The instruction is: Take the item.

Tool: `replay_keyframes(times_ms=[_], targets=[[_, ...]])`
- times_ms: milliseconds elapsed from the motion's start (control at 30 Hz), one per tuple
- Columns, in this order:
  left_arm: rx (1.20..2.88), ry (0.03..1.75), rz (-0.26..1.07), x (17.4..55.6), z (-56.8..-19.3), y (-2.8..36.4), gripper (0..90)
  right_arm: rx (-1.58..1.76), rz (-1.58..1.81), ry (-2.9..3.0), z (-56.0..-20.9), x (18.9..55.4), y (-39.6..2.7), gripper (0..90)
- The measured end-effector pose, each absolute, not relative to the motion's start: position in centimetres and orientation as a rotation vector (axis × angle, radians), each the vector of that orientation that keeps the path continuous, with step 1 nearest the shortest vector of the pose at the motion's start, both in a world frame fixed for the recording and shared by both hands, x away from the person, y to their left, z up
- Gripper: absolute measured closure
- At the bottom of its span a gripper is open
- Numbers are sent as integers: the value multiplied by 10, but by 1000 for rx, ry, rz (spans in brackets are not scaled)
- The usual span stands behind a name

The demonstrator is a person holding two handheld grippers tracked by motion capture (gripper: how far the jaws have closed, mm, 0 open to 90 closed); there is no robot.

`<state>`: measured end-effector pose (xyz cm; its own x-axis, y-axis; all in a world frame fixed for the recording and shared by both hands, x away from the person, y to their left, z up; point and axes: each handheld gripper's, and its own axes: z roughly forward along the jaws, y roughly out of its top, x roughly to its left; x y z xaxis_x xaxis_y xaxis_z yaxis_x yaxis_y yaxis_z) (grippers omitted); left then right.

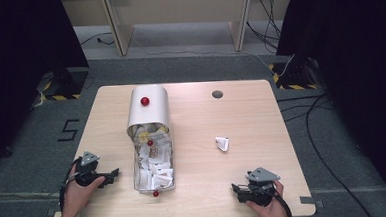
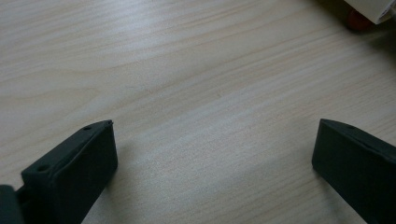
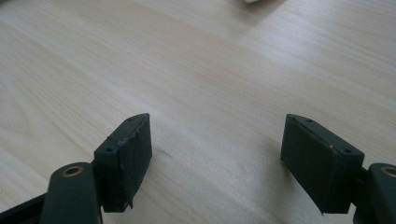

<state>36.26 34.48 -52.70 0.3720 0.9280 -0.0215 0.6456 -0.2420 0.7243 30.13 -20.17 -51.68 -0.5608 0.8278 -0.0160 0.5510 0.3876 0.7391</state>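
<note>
A clear oblong box (image 1: 136, 164) lies on the wooden table (image 1: 241, 111), filled with several white sachets (image 1: 156, 168). Its rounded silver lid (image 1: 156, 110), with a red knob (image 1: 144, 101), is tipped back at the far end. A single white sachet (image 1: 222, 144) lies apart on the wood to the right. My left gripper (image 1: 113, 173) rests at the near left, pointing toward the box, open (image 2: 217, 123) over bare wood. My right gripper (image 1: 235, 189) sits at the near right, open (image 3: 217, 116), with nothing between its jaws.
A small red knob (image 1: 156, 193) marks the box's near end, and it shows at the top right of the left gripper view as the red knob (image 2: 357, 21). A dark round grommet (image 1: 217, 94) sits in the far tabletop. Cables (image 1: 317, 132) run on the floor to the right.
</note>
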Motion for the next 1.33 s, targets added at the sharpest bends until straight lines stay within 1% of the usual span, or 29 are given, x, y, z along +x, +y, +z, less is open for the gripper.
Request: replay_keyframes(times_ms=[800, 1333], targets=[[1984, 1354, 556, 363, -527, 345, 0, 1186, 1110, 2142, -531, 278, -209, 225], [1982, 1355, 556, 363, -527, 345, 0, 1179, 1116, 2144, -532, 278, -208, 209]])
